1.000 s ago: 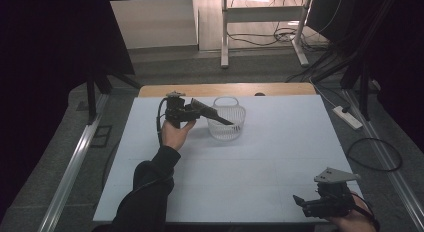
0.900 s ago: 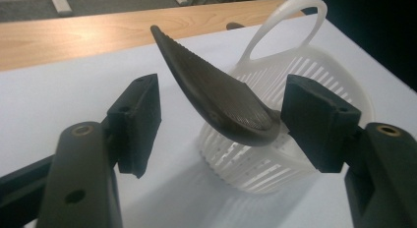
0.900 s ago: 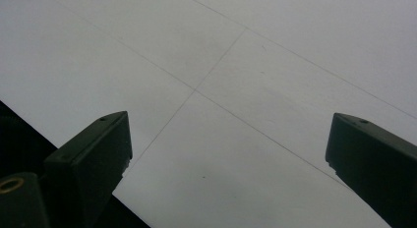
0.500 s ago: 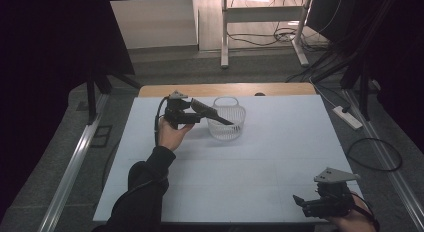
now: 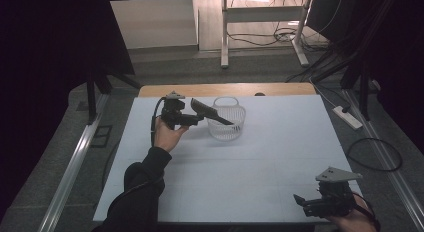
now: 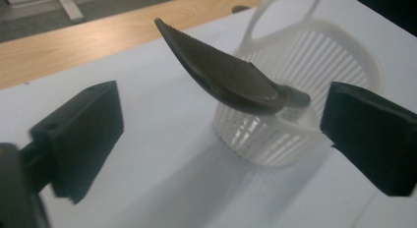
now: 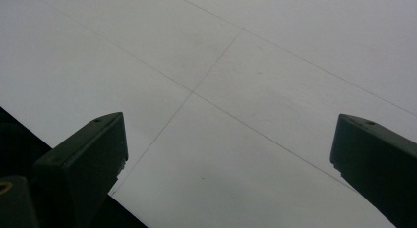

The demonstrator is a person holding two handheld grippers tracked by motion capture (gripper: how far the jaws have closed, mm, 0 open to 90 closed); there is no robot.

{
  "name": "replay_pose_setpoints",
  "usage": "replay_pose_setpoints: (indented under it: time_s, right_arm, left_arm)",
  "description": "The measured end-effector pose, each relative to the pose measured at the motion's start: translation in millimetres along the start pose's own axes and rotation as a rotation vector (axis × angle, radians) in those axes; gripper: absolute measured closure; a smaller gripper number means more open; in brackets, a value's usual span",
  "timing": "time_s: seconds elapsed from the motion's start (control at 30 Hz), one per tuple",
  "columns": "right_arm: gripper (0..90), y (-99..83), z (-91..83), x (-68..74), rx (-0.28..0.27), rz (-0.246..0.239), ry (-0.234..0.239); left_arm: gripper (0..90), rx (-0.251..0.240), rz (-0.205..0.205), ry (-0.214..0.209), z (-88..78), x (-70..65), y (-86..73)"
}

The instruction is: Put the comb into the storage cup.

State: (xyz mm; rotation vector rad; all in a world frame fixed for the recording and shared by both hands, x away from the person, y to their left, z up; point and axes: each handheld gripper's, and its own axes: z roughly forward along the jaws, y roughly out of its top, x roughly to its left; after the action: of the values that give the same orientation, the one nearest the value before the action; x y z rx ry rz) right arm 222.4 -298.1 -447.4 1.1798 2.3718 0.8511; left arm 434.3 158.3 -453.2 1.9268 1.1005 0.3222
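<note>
Two black jaws of the left gripper (image 6: 216, 139) stand wide apart, having just been opening, with nothing pressed between them. Ahead, a dark, ridged spoon-shaped utensil (image 6: 221, 75) leans tilted over the rim of a white slotted plastic basket (image 6: 314, 61) on the matte white table (image 5: 260, 167). Right gripper (image 7: 226, 159): jaws open, empty.

Spoon (image 6: 226, 78) leaning in basket (image 6: 339, 56), table (image 5: 270, 157) rear.

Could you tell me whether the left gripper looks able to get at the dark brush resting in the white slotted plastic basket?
Probably yes: the left gripper is open just before the dark brush, which leans on the white slotted plastic basket rim, with nothing between.
</note>
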Motion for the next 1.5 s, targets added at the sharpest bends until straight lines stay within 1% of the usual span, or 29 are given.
replay_pose_setpoints:
  time_s: [0.1,0.3,0.37,0.5,0.7,0.77,0.93,1.13,1.27,1.5]
  right_arm:
    - [0.1,0.0,-0.1,-0.4,-0.003,0.007,0.003]
    - [0.0,-0.1,-0.7,-0.7,-0.009,0.01,0.006]
    - [0.0,-0.3,-1.2,-0.2,-0.013,0.009,0.001]
    - [0.0,-0.3,-1.3,-0.4,-0.014,0.008,-0.001]
    - [0.0,-0.3,-1.5,-0.7,-0.015,0.011,0.0]
    - [0.0,-0.4,-1.5,-0.7,-0.015,0.011,-0.001]
    - [0.0,-0.3,-1.2,-0.7,-0.013,0.011,-0.001]
    - [0.0,-0.3,-1.5,-0.5,-0.015,0.011,-0.002]
    - [0.0,-0.4,-1.8,-0.8,-0.019,0.013,-0.003]
    - [0.0,-0.7,-2.3,-1.0,-0.024,0.016,-0.003]
  left_arm:
    - [2.3,0.013,0.006,-0.008,-3.1,1.5,-0.1]
    - [1.9,0.014,0.014,-0.009,-9.7,3.3,-1.5]
    - [1.6,0.023,0.031,-0.006,-12.3,3.1,-2.1]
    - [1.0,0.035,0.051,-0.001,-15.7,2.5,-3.6]
    - [0.4,0.035,0.048,-0.01,-21.3,1.4,-6.2]
    - [0.2,0.032,0.055,-0.009,-23.6,0.2,-6.8]
    - [0.0,0.021,0.057,-0.012,-28.9,-2.0,-8.8]
    - [0.0,0.024,0.068,-0.011,-32.6,-3.5,-14.0]
    - [0.0,0.023,0.066,-0.011,-34.7,-4.5,-18.3]
    - [0.0,0.039,0.091,0.0,-36.9,-7.7,-25.9]
